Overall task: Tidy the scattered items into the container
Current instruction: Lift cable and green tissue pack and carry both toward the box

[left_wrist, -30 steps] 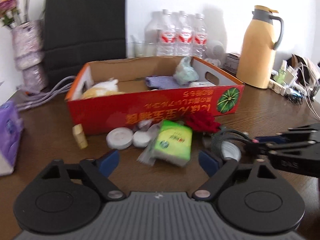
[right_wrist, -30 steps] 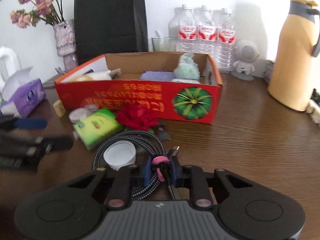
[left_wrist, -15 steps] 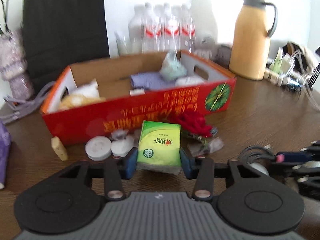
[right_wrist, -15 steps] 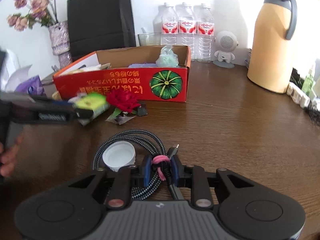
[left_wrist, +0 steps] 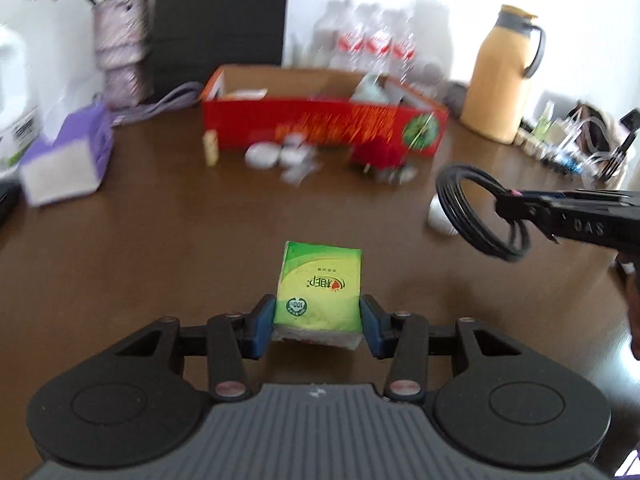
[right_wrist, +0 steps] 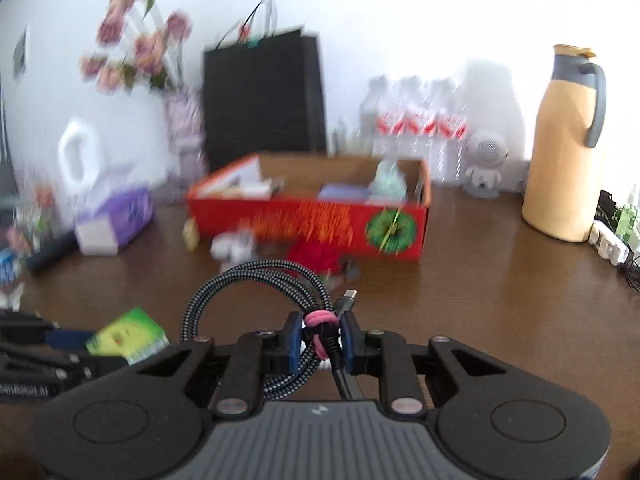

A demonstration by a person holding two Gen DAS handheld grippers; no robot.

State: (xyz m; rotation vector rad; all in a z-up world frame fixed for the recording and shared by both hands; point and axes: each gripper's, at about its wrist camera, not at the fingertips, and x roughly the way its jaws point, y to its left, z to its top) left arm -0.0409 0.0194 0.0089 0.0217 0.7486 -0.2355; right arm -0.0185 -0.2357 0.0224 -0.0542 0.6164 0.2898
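So both hands are loaded up right now. The left tongs [left_wrist: 318, 330] are clamped on a green tissue pack [left_wrist: 319, 285], blue pads pressing its two sides, and it's lifted clear of the bench [left_wrist: 160, 240]. The right tongs [right_wrist: 320, 342] are squeezed shut on a coiled braided cable [right_wrist: 256, 280], right at the pink tie [right_wrist: 319, 326] that bundles it, with the loop sticking out in front and the plug poking up beside it.

The container is the red cardboard box [left_wrist: 320, 124] further back on the bench, open on top, with a few bits in it already. Both loads are well apart from it, out over bare wood. Looks to me like the carry step: both things grabbed, neither dropped off yet.

Still lying in front of the box: a red flower [left_wrist: 380, 154], a couple of white round lids [left_wrist: 262, 156], a small yellowish block [left_wrist: 211, 147], plus a white cap [left_wrist: 440, 216] near the cable. Everything back there is blurry, so I can't make out finer details.

Next move, I'd guess: bring each load forward over the box's near wall, high enough to clear the rim, then let go inside. The floppy cable loop could snag the edge.
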